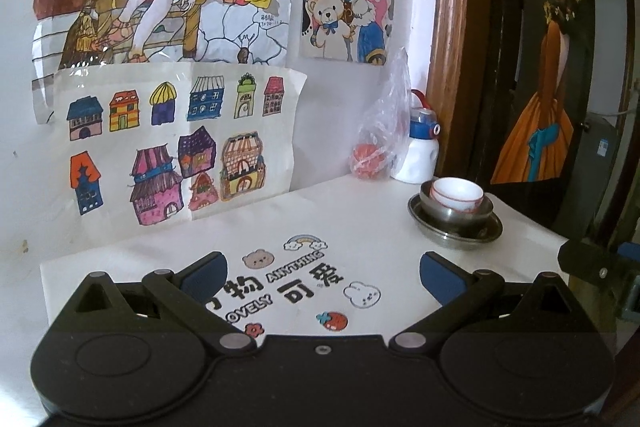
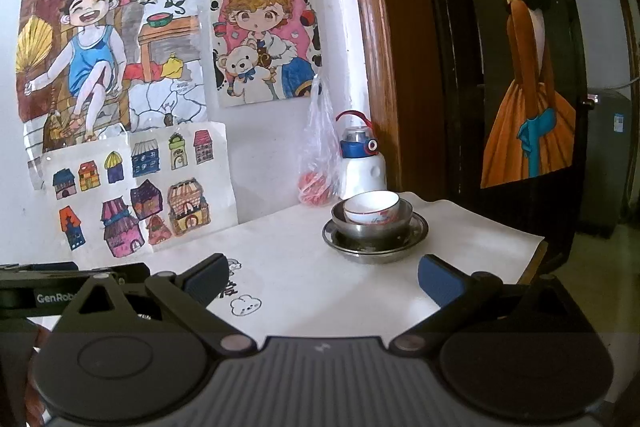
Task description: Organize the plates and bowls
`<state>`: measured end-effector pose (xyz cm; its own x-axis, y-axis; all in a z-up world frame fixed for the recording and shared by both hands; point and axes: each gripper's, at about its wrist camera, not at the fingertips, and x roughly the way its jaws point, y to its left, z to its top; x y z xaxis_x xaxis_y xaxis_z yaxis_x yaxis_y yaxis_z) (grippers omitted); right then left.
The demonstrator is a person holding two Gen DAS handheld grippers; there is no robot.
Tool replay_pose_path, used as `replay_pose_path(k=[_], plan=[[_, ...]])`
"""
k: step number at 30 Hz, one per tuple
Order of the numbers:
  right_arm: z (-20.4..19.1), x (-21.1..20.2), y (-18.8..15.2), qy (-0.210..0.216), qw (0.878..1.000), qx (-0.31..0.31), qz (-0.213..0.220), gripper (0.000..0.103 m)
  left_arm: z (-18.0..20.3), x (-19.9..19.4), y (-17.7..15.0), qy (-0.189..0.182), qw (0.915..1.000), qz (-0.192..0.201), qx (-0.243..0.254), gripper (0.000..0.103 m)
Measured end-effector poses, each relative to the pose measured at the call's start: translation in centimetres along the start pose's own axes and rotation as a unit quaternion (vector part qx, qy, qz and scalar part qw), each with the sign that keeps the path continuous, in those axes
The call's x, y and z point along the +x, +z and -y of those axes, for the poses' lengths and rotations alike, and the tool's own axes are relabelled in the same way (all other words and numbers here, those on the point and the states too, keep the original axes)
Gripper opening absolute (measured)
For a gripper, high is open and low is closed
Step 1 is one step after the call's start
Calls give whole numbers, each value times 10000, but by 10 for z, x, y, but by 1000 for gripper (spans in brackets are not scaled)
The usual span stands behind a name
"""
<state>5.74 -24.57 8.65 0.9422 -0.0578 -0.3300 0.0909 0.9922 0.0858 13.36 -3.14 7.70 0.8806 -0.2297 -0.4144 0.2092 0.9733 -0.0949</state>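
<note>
A stack stands at the far right of the white tablecloth: a white ceramic bowl (image 1: 457,194) with a red rim pattern sits inside a steel bowl (image 1: 456,214), which sits on a steel plate (image 1: 455,231). In the right wrist view the white bowl (image 2: 372,207), steel bowl (image 2: 372,225) and steel plate (image 2: 375,247) lie just ahead. My left gripper (image 1: 322,273) is open and empty, left of the stack. My right gripper (image 2: 323,277) is open and empty, in front of the stack. The right gripper's edge shows at the right of the left wrist view (image 1: 592,261).
A white water bottle (image 2: 362,167) and a plastic bag with a red fruit (image 2: 316,183) stand against the wall behind the stack. Drawings cover the wall (image 1: 180,139). The tablecloth (image 1: 280,227) bears printed cartoons. A wooden door frame (image 2: 380,67) rises at the right.
</note>
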Motion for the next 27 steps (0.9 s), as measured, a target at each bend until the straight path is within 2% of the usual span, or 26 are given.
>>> replay_pose_path(k=[7, 15, 23, 27], plan=[[-4, -8, -17, -87, 9999, -83, 60, 103, -4, -6, -19, 22, 10000, -30, -45, 102], [-11, -14, -37, -204, 9996, -164, 61, 103, -7, -19, -39, 126, 9998, 69, 132, 102], [-10, -17, -53, -384, 9992, -49, 86, 103, -16, -31, -53, 259, 9996, 109, 86, 102], [-10, -20, -59, -398, 9992, 46, 54, 103, -19, -31, -60, 324, 9990, 153, 260, 102]])
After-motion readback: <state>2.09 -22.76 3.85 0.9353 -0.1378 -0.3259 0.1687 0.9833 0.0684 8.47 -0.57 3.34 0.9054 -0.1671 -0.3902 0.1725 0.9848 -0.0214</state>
